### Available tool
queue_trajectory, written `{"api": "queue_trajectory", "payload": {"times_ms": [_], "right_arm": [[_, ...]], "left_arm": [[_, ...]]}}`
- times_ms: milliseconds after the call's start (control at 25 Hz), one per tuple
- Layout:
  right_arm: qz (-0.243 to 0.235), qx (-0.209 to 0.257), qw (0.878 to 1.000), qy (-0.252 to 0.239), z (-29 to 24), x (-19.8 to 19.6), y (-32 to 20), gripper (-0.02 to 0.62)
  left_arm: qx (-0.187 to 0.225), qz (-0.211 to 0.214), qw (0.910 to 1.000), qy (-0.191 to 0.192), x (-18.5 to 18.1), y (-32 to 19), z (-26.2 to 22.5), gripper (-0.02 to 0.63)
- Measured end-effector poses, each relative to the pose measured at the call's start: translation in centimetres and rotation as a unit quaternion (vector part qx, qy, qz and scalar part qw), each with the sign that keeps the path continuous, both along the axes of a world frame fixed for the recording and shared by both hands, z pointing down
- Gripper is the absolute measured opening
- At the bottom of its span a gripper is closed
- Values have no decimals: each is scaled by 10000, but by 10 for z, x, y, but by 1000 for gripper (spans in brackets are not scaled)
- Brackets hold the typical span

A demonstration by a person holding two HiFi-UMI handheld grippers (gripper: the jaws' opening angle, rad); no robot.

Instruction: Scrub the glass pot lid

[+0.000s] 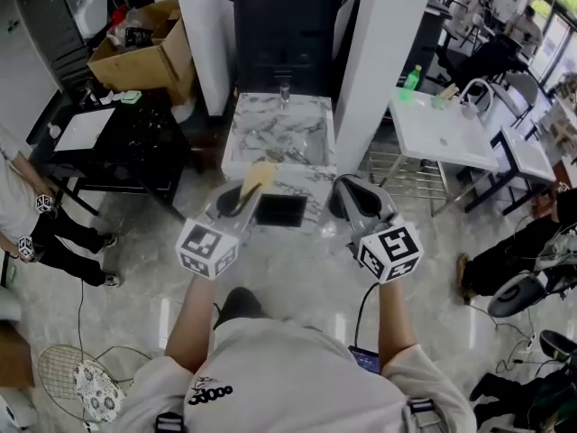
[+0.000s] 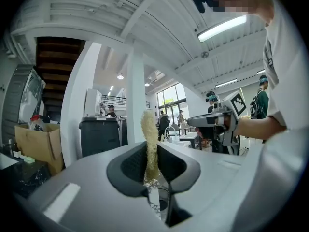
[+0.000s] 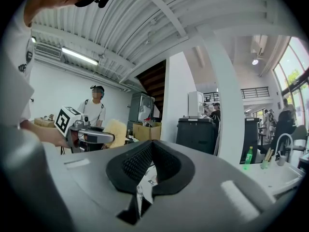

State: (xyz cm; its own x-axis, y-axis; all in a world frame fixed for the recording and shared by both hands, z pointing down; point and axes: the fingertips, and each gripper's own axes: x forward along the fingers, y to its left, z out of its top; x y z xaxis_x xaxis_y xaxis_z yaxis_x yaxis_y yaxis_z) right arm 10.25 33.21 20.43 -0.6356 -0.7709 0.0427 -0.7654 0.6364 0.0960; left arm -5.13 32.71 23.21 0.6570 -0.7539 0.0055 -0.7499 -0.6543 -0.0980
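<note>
Yellow fibrous scrub pad (image 2: 149, 139) clamped upright in left gripper (image 1: 242, 198); right gripper (image 1: 357, 198) closed, empty. No glass lid clearly visible, perhaps in marble sink (image 1: 302, 183) ahead. Scrubbing seems unstarted; next, locate and steady lid

Before the sink (image 1: 245, 149) stand left tool (image 1: 240, 202) — scrubber (image 1: 257, 178) in it — and right tool (image 1: 357, 198).
</note>
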Motion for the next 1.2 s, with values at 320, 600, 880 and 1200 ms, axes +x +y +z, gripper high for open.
{"api": "queue_trajectory", "payload": {"times_ms": [320, 600, 880, 1200], "right_arm": [[215, 1, 9994, -270, 1, 25, -21, 2], [303, -151, 9993, -181, 18, 24, -68, 2], [395, -119, 9990, -178, 19, 6, -139, 2], [441, -238, 9985, -237, 23, -18, -216, 3]], "left_arm": [[-47, 37, 10000, -14, 13, -18, 6, 48], [-109, -29, 9999, 58, 5, -77, 19, 48], [-130, -1, 9999, 49, -14, -155, 22, 48], [-279, 22, 9996, 21, -35, -241, 29, 49]]}}
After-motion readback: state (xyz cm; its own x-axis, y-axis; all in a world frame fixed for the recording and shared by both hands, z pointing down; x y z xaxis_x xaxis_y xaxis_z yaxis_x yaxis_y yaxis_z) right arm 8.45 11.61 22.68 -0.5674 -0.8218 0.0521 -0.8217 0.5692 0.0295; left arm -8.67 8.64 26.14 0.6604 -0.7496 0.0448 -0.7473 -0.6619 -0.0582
